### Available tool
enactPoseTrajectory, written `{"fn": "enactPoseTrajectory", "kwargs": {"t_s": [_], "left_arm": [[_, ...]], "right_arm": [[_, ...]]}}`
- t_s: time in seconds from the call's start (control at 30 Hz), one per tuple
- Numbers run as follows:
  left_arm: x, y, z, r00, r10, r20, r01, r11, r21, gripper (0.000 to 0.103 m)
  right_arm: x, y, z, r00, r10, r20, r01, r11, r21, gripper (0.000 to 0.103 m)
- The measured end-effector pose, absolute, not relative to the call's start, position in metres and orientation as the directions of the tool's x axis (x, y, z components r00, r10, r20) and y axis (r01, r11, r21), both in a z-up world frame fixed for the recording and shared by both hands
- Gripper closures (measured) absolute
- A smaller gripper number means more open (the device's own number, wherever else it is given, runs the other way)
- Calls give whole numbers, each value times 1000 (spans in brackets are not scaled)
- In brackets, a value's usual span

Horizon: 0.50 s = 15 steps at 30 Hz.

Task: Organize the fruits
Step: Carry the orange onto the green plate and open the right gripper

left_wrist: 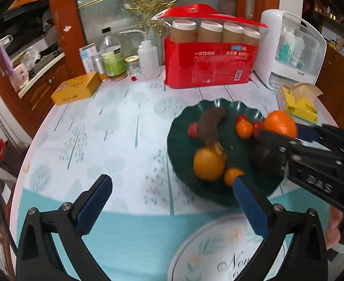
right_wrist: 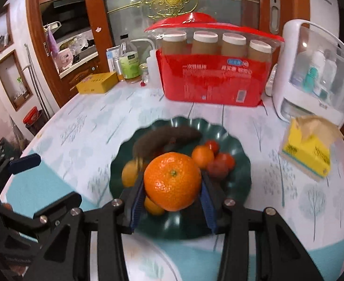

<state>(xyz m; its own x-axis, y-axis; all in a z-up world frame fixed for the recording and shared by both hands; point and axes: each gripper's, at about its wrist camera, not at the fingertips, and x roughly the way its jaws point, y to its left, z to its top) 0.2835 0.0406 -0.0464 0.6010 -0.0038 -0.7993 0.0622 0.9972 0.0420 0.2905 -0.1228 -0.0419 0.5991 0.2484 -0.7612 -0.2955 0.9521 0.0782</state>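
Between the right tool's [right_wrist: 172,187] blue pads sits a large orange [right_wrist: 172,181], clamped at its widest part so it cannot roll out; it hangs just above the dark green scalloped plate [right_wrist: 238,185], apart from the fruit below. Ahead of that tool on the plate: a brown overripe banana [right_wrist: 167,138], small oranges [right_wrist: 202,155], red cherry tomatoes [right_wrist: 227,160]; more small oranges lie partly hidden under the held one. Left tool [left_wrist: 172,187] is spread wide and carries nothing, hovering over the worktop [left_wrist: 101,128] with its right pad at the plate's near rim, likely waiting its turn. Just below both tools a white floral plate [left_wrist: 209,245] lies empty in the visible part, probably the sorting target. Beyond the green plate stand a red paper-cup pack [left_wrist: 209,70] and a yellow tissue box [left_wrist: 300,107], clear of the work. Motion blur on plate.
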Motion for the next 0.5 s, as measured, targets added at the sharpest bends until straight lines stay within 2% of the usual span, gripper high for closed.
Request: {"fn": "enactPoseTrajectory", "kwargs": {"t_s": [0.33,0.5], "left_arm": [[330,29,-60,567,-40,-823,122,992,36,1],[339,30,-68,539,-42,-841,119,992,27,1]], "right_arm": [[357,-120,-75,495,229,-838,-268,958,104,57],[355,-132,-86,475,297,-828,-272,945,183,56]]}}
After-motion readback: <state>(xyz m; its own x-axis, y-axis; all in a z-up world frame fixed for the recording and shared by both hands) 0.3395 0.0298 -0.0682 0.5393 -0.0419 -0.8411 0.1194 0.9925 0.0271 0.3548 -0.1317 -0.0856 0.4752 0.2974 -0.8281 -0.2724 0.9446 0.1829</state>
